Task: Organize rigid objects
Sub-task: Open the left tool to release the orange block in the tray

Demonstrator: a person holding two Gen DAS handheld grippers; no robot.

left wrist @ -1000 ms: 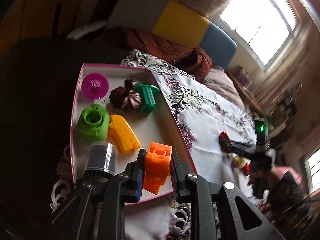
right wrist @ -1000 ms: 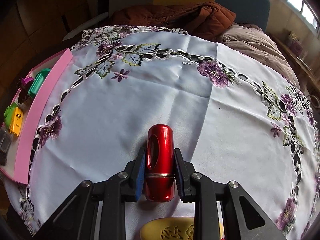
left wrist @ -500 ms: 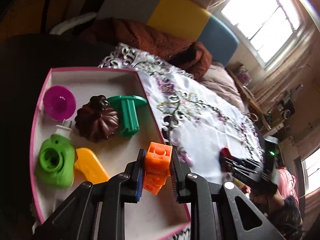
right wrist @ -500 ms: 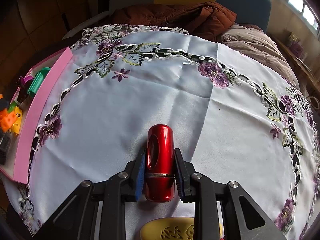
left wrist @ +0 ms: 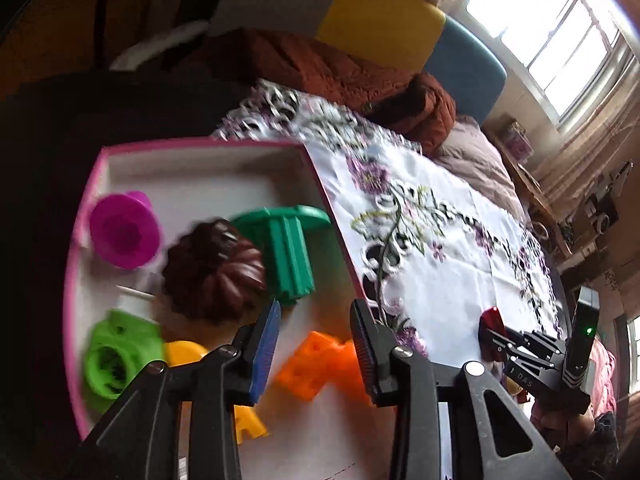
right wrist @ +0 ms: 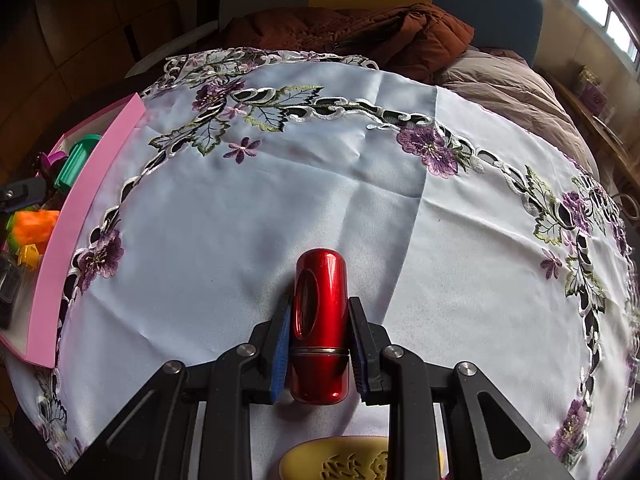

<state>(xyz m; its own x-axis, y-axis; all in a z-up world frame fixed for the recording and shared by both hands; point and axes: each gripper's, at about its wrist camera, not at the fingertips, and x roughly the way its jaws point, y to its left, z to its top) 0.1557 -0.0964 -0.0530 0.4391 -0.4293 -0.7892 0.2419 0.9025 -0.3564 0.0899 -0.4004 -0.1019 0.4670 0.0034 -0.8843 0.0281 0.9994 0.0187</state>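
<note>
The blurred orange plastic building block (left wrist: 320, 364) lies on the white floor of the pink-rimmed shallow box (left wrist: 200, 146), in the gap below my left fingers (left wrist: 267, 344), whose pads have just been spreading and no longer press it; my left gripper (left wrist: 314, 354) is released above it. At ten o'clock from the block sits a dark brown fluted mould (left wrist: 214, 270), and at twelve o'clock a green ribbed plastic piece with a flat cap (left wrist: 290, 252). Farther out at ten o'clock is a magenta round plastic cup (left wrist: 124, 234); at nine o'clock, a lime-green plastic piece with a round hole (left wrist: 116, 358), with a yellow plastic piece (left wrist: 184, 354) just beside it (partly hidden behind my own finger).

My right gripper (right wrist: 319, 346) is clenched on a glossy red metal capsule-shaped case (right wrist: 320, 320), its blue pads pressing both sides, over the white tablecloth embroidered with purple flowers (right wrist: 320, 184) that covers the tabletop. The box sits at nine o'clock from the case, at the cloth's edge. A yellow patterned oval thing (right wrist: 340, 460) shows at six o'clock, mostly cut off. A rust-brown padded jacket (right wrist: 352, 36) lies at twelve o'clock, beyond the cloth.
</note>
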